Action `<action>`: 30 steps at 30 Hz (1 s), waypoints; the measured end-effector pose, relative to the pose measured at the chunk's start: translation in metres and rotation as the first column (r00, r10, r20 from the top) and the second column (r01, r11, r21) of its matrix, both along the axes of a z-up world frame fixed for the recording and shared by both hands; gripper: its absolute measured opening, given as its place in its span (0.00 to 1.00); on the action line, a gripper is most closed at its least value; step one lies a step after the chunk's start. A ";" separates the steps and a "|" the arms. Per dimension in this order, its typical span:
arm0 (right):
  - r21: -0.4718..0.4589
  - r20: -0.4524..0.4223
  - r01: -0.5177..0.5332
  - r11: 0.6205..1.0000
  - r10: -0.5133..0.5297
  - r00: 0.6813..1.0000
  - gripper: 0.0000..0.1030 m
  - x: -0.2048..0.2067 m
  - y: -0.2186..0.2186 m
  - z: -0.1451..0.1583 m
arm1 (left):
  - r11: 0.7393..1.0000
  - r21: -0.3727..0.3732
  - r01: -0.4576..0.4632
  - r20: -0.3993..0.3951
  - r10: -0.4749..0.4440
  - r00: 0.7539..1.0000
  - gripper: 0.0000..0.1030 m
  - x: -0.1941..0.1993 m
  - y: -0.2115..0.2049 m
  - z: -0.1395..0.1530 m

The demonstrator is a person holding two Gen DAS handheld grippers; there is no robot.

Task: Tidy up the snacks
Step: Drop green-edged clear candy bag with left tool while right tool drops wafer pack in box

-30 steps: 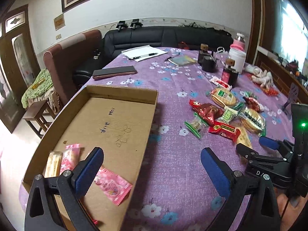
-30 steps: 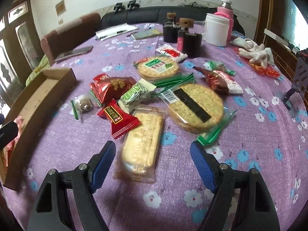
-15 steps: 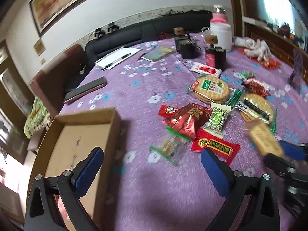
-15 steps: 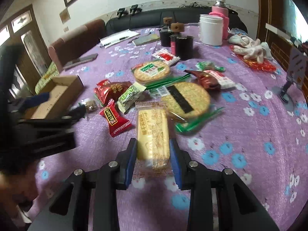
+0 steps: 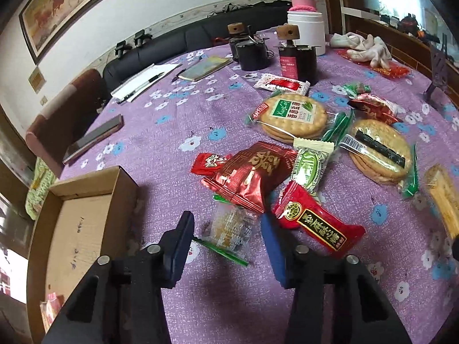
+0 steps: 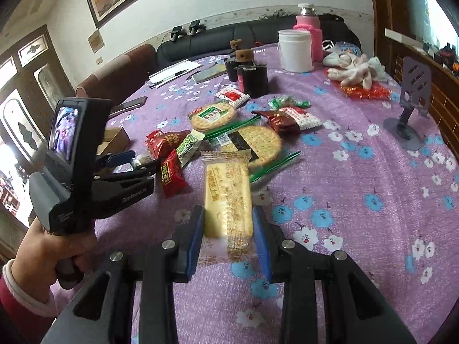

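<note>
The right tool (image 6: 228, 236) was clamped on a long yellow cracker pack (image 6: 228, 197), its blue pads pressed against both long sides of the pack's near end, the rest of the pack reaching out toward 12 o'clock above the purple flowered bench (image 6: 358, 200). Printed characters ran along the pack's left side, too blurred to read. The left tool (image 5: 226, 243) stood open, its fingers spread on either side of a small clear snack packet with green ends (image 5: 231, 229), which lay flat on the bench between them, not touched by either pad. Just at 1 o'clock from that packet lay a red bar wrapper with a gold-on-black label (image 5: 314, 223) of Chinese characters, and at 12 o'clock a shiny dark-red pouch (image 5: 252, 172) bearing a large gold character. Beside the pouch, a green-and-white sweet (image 5: 309, 166) lay upright toward 12 o'clock. Farther on sat a round cracker pack with a green label (image 5: 292, 114); it carried Chinese lettering and a line of Latin script too small to make out. At 2 o'clock lay a second round cracker pack with a black strip and a barcode (image 5: 378, 149). The cardboard tray (image 5: 71, 229) sat at 9 o'clock of the left tool, with faint handwriting on its floor and a pink wrapper (image 5: 51, 309) in its near corner. In the right wrist view, the left tool's housing showed white lettering, unreadable at that size.
</note>
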State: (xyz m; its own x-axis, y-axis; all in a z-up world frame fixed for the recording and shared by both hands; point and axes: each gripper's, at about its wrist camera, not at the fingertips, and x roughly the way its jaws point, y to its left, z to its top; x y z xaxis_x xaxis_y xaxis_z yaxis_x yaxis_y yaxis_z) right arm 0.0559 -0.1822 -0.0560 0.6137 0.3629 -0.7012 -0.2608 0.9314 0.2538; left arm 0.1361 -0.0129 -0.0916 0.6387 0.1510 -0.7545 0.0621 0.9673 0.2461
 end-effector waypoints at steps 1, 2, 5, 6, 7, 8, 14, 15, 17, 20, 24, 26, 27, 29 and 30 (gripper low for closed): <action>-0.006 0.004 0.001 1.000 -0.001 1.000 0.31 -0.002 0.000 0.001 | 1.000 -0.001 0.001 0.002 -0.001 1.000 0.43 -0.002 -0.001 0.000; -0.014 0.011 0.002 1.000 -0.002 1.000 0.32 -0.004 0.001 0.005 | 1.000 -0.012 0.000 0.006 0.001 1.000 0.41 -0.004 -0.001 0.001; -0.045 0.039 0.009 0.999 -0.007 0.999 0.32 -0.011 0.002 0.015 | 0.996 -0.091 -0.014 0.012 0.015 1.000 0.35 -0.013 0.006 0.006; -0.059 0.048 0.012 0.998 -0.009 0.999 0.32 -0.012 0.003 0.018 | 0.994 -0.111 -0.021 0.023 0.023 0.999 0.34 -0.018 0.008 0.010; -0.083 0.062 0.018 0.996 -0.013 0.998 0.32 -0.015 0.005 0.021 | 0.992 -0.125 -0.026 0.037 0.031 0.999 0.34 -0.023 0.011 0.013; -0.106 0.075 0.024 0.994 -0.016 0.997 0.32 -0.017 0.007 0.024 | 0.990 -0.136 -0.028 0.050 0.035 0.998 0.34 -0.029 0.012 0.017; -0.225 0.144 0.042 0.973 -0.009 0.990 0.32 -0.029 0.026 0.041 | 0.980 -0.192 -0.047 0.141 0.074 0.987 0.34 -0.070 0.026 0.051; -0.240 0.154 0.041 0.970 -0.004 0.988 0.32 -0.031 0.030 0.043 | 0.980 -0.194 -0.053 0.161 0.085 0.983 0.34 -0.078 0.029 0.058; -0.257 0.166 0.032 0.966 0.012 0.986 0.32 -0.034 0.038 0.047 | 0.978 -0.199 -0.061 0.186 0.099 0.977 0.34 -0.088 0.036 0.068; -0.275 0.179 0.013 0.961 0.038 0.983 0.32 -0.037 0.052 0.052 | 0.975 -0.207 -0.083 0.217 0.129 0.968 0.34 -0.102 0.051 0.079; -0.303 0.191 -0.019 0.953 0.081 0.978 0.32 -0.041 0.075 0.057 | 0.967 -0.218 -0.132 0.234 0.184 0.955 0.34 -0.114 0.077 0.086; -0.319 0.196 -0.042 0.947 0.109 0.975 0.32 -0.043 0.090 0.058 | 0.961 -0.228 -0.158 0.234 0.212 0.949 0.34 -0.119 0.091 0.087; -0.324 0.198 -0.050 0.945 0.119 0.973 0.32 -0.044 0.095 0.059 | 0.957 -0.233 -0.173 0.233 0.228 0.945 0.34 -0.121 0.098 0.087; -0.338 0.199 -0.073 0.938 0.147 0.969 0.32 -0.045 0.111 0.060 | 0.949 -0.241 -0.203 0.228 0.259 0.939 0.34 -0.124 0.113 0.085; -0.341 0.198 -0.087 0.936 0.163 0.967 0.32 -0.045 0.118 0.060 | 0.945 -0.246 -0.217 0.227 0.273 0.935 0.34 -0.127 0.121 0.085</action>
